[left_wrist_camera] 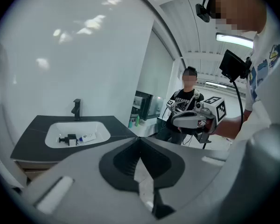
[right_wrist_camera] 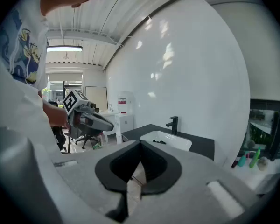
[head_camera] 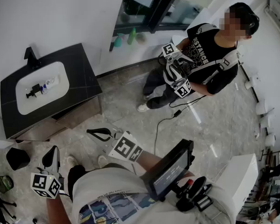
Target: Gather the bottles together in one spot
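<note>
Inside the white sink (head_camera: 23, 107) of a black counter lie a black pump bottle (head_camera: 33, 91) and a white bottle (head_camera: 50, 83); the left gripper view shows the pump bottle (left_wrist_camera: 67, 139) and the white one (left_wrist_camera: 87, 136) there too. A teal bottle (head_camera: 117, 41) and a green bottle (head_camera: 131, 35) stand on the window ledge. My left gripper (head_camera: 52, 149) hangs low over the floor, shut and empty (left_wrist_camera: 140, 140). To its right, my right gripper (head_camera: 89, 132) is also shut with nothing in it (right_wrist_camera: 140, 144). Both are well short of the sink.
A black faucet (head_camera: 31, 55) stands behind the basin. Another person (head_camera: 205, 59) holding two grippers stands by the window. A cable (head_camera: 157, 127) trails across the marble floor. A black bin (head_camera: 17, 157) sits at the left and a white cabinet (head_camera: 240, 176) at the right.
</note>
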Tool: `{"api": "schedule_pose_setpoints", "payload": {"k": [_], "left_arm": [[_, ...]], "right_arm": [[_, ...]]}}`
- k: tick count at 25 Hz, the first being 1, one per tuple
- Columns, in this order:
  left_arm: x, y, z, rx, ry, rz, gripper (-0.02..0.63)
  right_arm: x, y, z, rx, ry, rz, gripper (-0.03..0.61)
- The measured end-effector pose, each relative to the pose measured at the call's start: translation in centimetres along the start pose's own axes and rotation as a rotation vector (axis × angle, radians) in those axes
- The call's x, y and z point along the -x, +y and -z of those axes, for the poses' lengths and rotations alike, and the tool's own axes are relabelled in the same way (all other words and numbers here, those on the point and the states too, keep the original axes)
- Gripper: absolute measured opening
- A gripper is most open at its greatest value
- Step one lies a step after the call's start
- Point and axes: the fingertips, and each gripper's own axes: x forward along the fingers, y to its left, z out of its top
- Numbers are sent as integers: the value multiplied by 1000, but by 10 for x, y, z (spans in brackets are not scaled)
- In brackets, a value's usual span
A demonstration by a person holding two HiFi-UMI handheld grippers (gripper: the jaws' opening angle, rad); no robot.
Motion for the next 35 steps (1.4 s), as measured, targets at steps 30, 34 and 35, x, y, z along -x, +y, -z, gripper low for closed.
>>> {"api": "schedule_pose_setpoints", "payload": {"k": [30, 34, 35], "left_arm": [[42, 175, -40, -12, 4, 114, 23], [41, 192, -38, 13, -8, 113, 28], [38, 195, -40, 16, -13, 111, 29]], "right_arm": [[-192, 17, -64, 82, 79, 85, 55], [-217, 15, -63, 121, 128, 51, 55], [-223, 11, -61, 137, 143, 41, 55]]}}
